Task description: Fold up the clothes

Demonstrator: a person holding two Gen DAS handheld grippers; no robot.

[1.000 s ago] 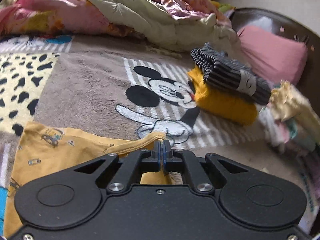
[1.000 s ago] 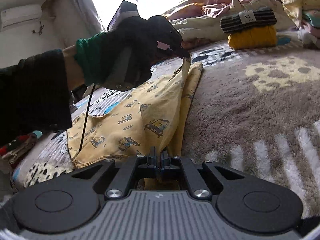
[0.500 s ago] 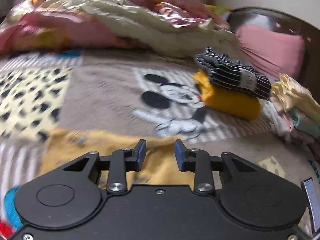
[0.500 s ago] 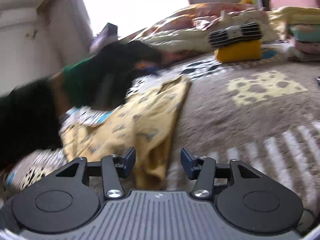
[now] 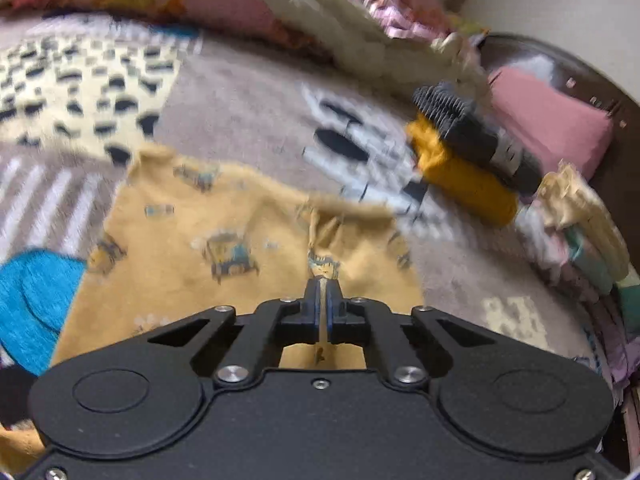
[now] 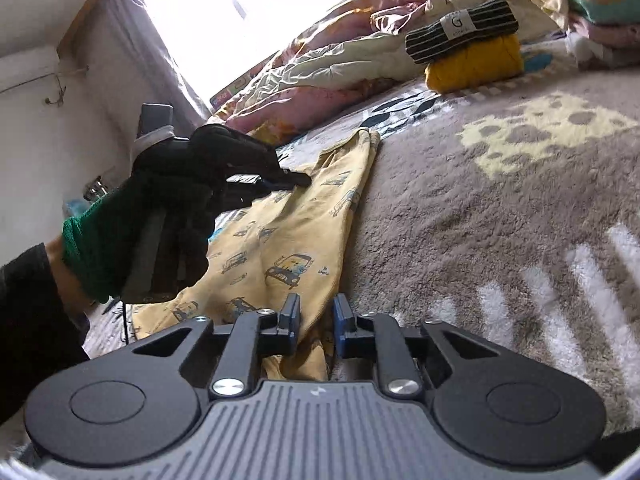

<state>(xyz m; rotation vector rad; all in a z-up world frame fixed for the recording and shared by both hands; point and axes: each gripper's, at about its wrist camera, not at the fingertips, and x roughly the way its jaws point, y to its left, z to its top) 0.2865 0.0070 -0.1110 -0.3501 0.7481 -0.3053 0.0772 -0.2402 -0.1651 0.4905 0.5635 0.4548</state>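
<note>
On a bed [image 6: 500, 208] spread with a grey cartoon-print blanket, a yellow garment [image 5: 224, 240] printed with small vehicles lies partly folded lengthwise, directly ahead of and beneath both claws. The chief risk from here, by this reading, is a lopsided fold: the left claw [image 5: 323, 300] is closed and appears to pinch only a thin ridge of cloth, which could slide out if pulled. The right claw [image 6: 316, 320], its jaws just closing and now narrowly apart, straddles the near hem without visibly pressing it; closing off-centre could gather a double layer and drag the fold crooked. The plush blanket may also cling to the fabric and bunch it.

The garment looks soft and thin, creased along its middle, its far end reaching toward a stack of folded clothes [image 6: 472, 60], mustard below and dark-striped above, well beyond the right claw. A gloved hand [image 6: 172, 208] with a green cuff grips the left claw's handle, off to the right claw's left.
</note>
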